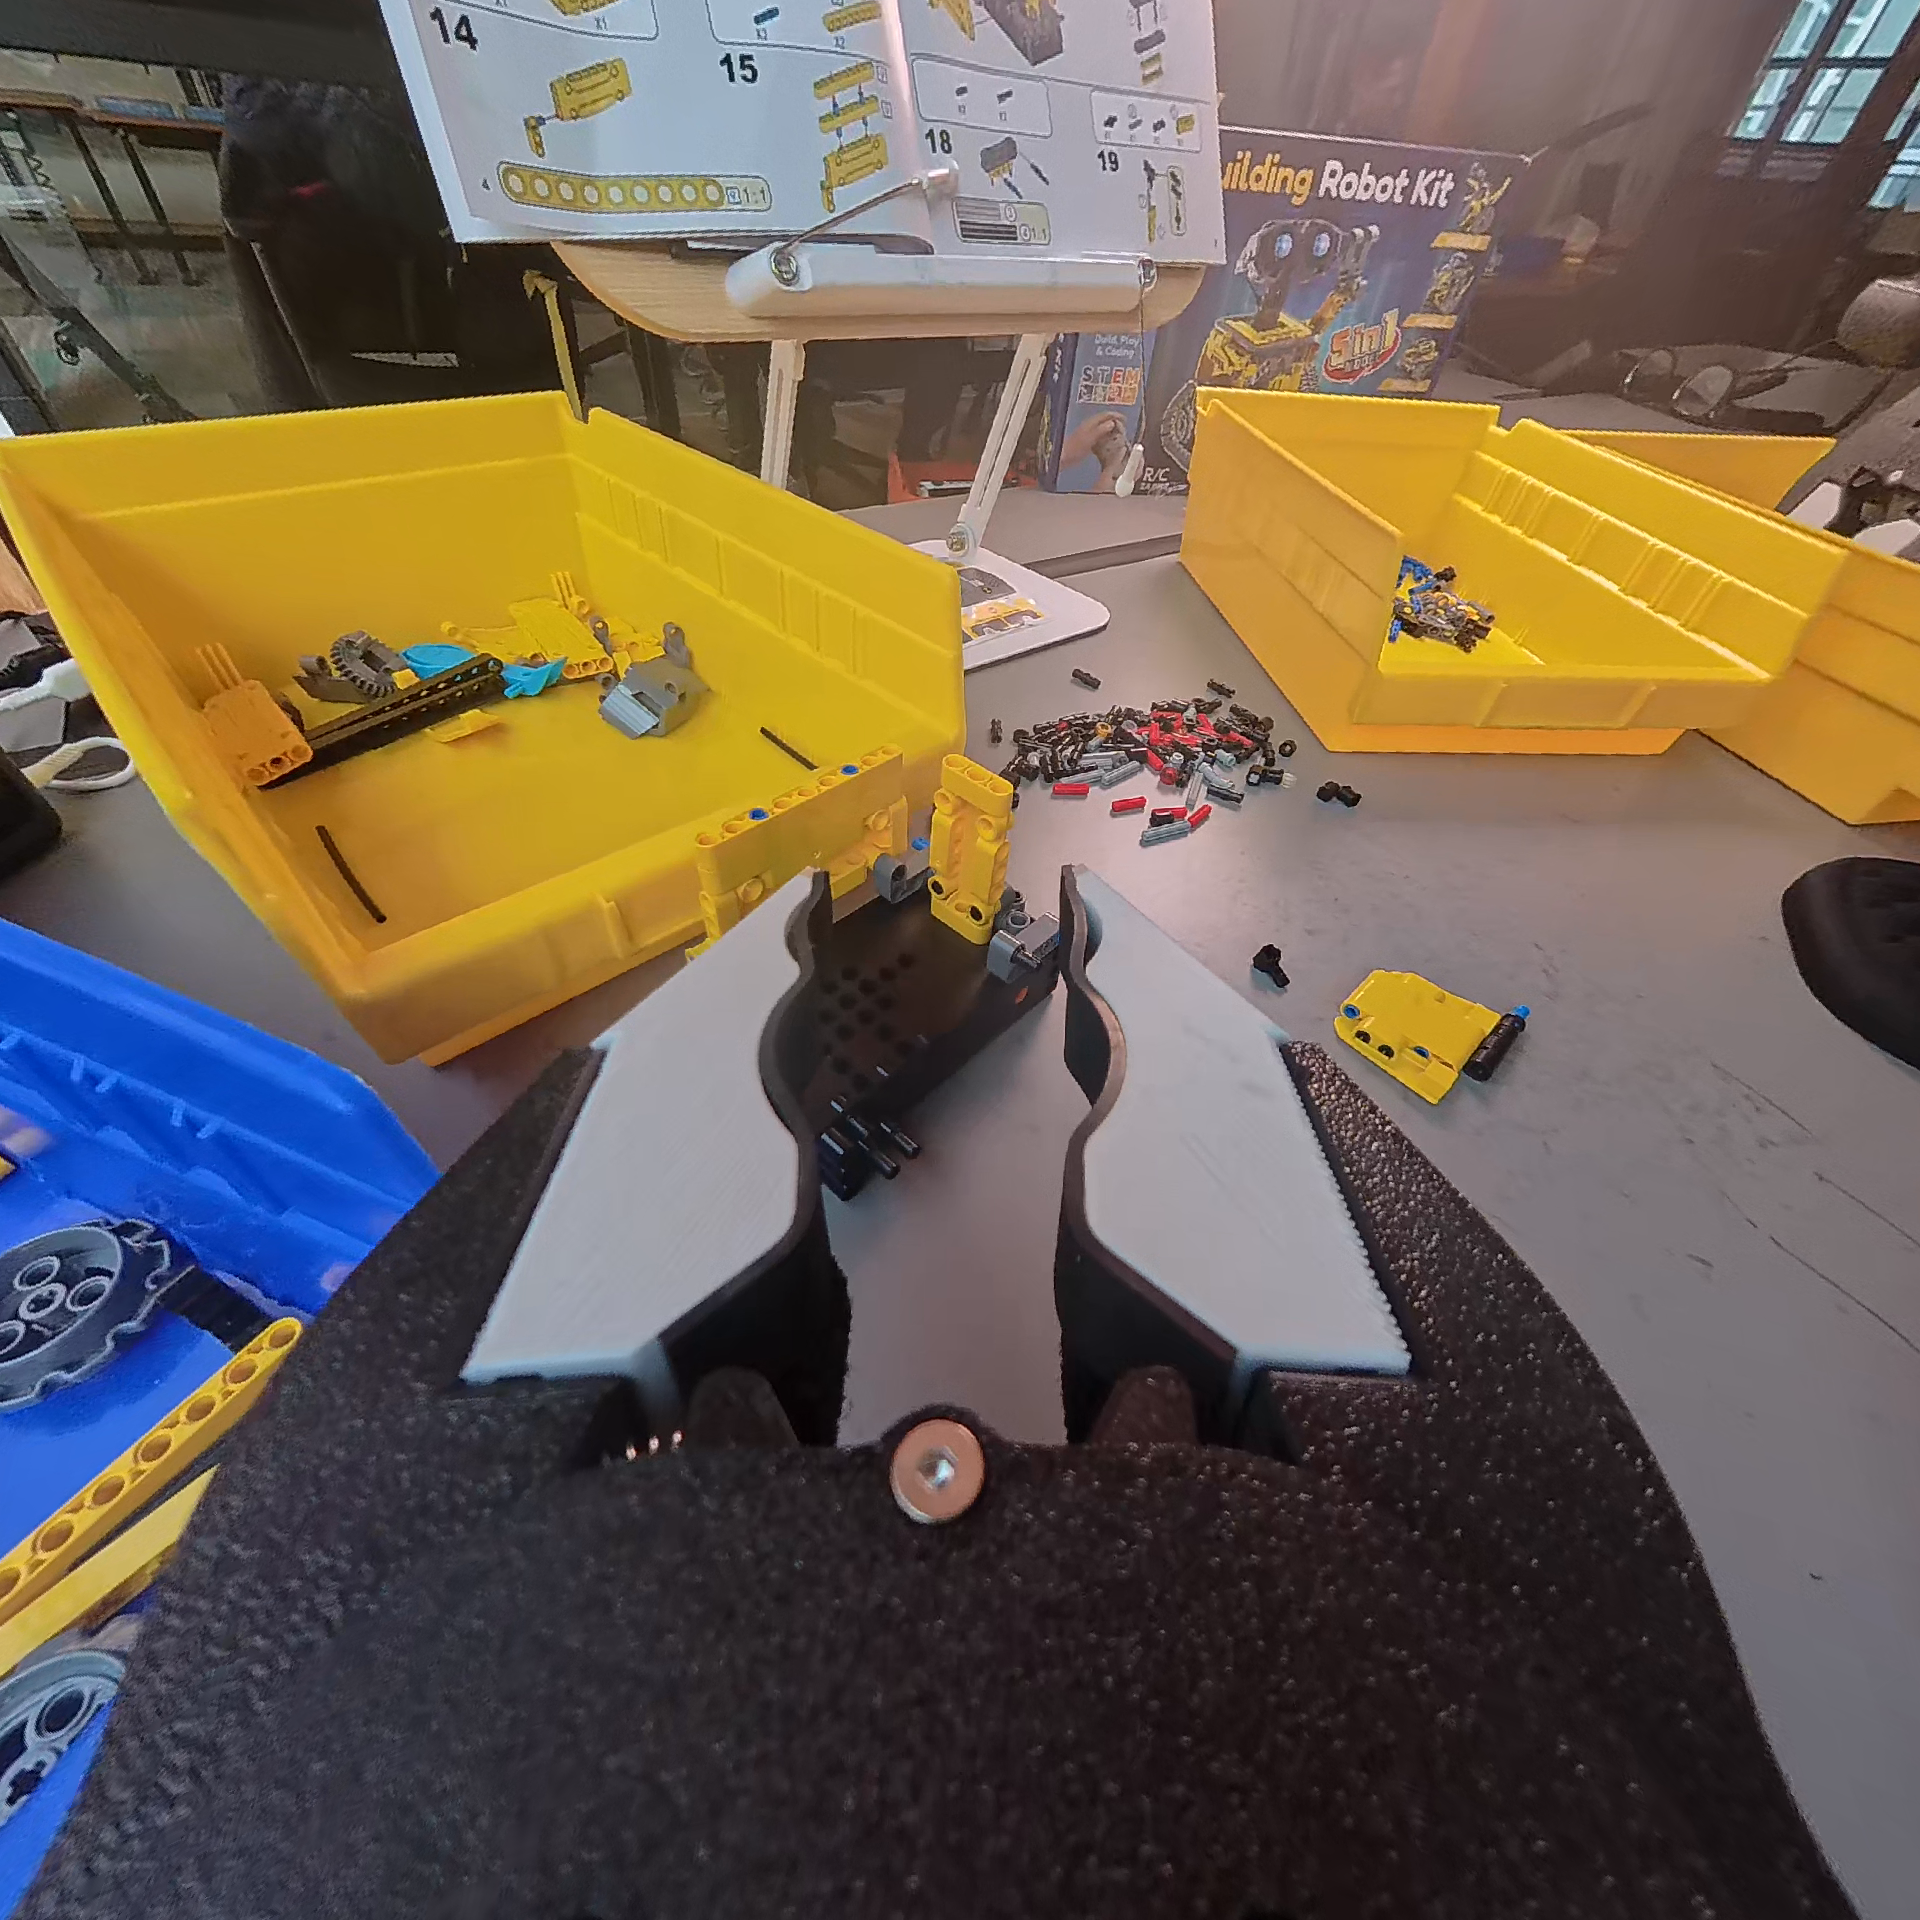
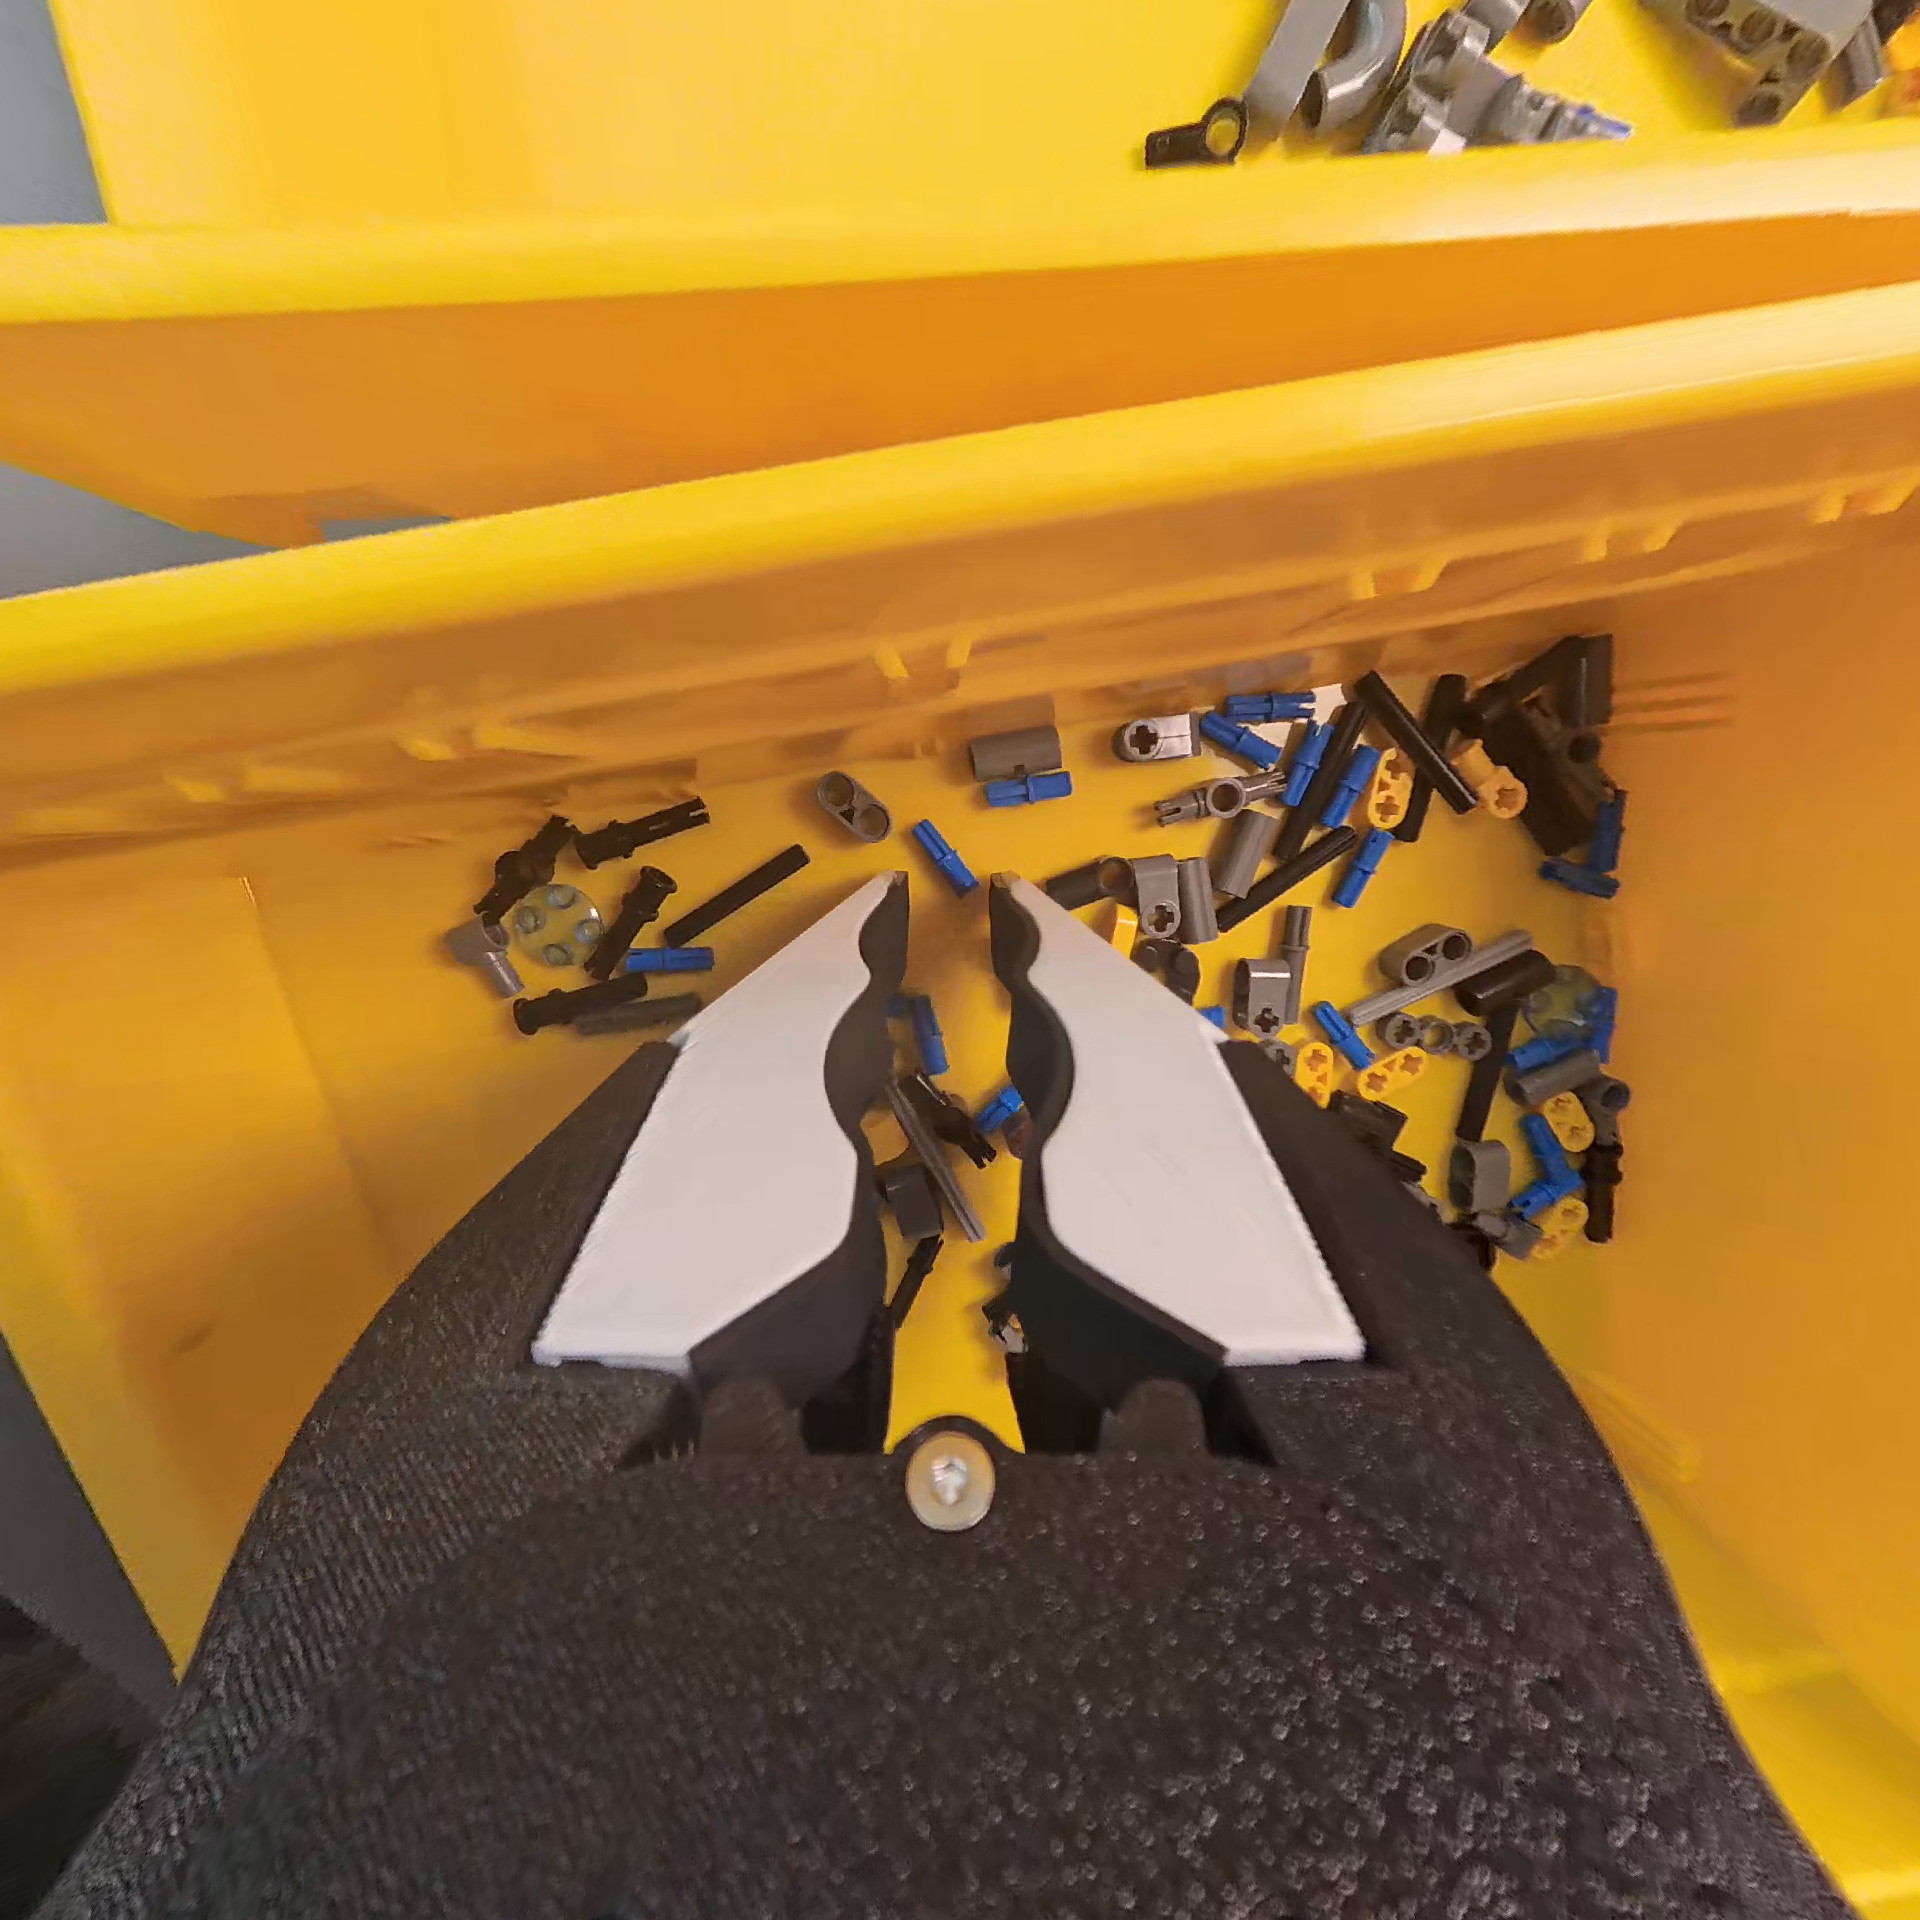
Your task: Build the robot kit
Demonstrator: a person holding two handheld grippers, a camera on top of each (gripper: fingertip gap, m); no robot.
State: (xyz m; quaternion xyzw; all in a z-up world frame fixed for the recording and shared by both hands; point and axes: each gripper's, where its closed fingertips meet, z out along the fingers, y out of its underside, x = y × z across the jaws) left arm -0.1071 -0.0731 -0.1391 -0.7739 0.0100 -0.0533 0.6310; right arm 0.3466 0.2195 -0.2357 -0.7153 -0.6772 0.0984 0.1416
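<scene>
The left gripper [image 1: 945,883] holds a half-built assembly [image 1: 914,997] with a black perforated base and yellow beams on top. The hold looks weak to me: the fingers [image 1: 686,1122] stand wide apart, the left one is against the black base, but I cannot tell if the right one touches it. If the grip is only on one side, the assembly can tip or slide down onto the grey table [image 1: 1558,1351]. The tall yellow beam piece [image 1: 971,842] at 12 o'clock from the fingertips could also come loose, because it stands high and leans near the front wall of the yellow bin [image 1: 499,966] at 10 o'clock. The right gripper [image 2: 948,881] is inside another yellow bin [image 2: 312,1039], low over loose pins and connectors. Its fingers [image 2: 758,1122] are a little apart, with a narrow gap at the tips, and they hold nothing that I can see. A blue pin [image 2: 943,856] lies just beyond the gap, at 12 o'clock, and more small parts lie under and between the fingers. The danger here is that the tips push the pin away, or catch two pieces together, since the parts lie so close. The dense heap of parts [image 2: 1455,987] sits at 2 o'clock, against the bin wall.
</scene>
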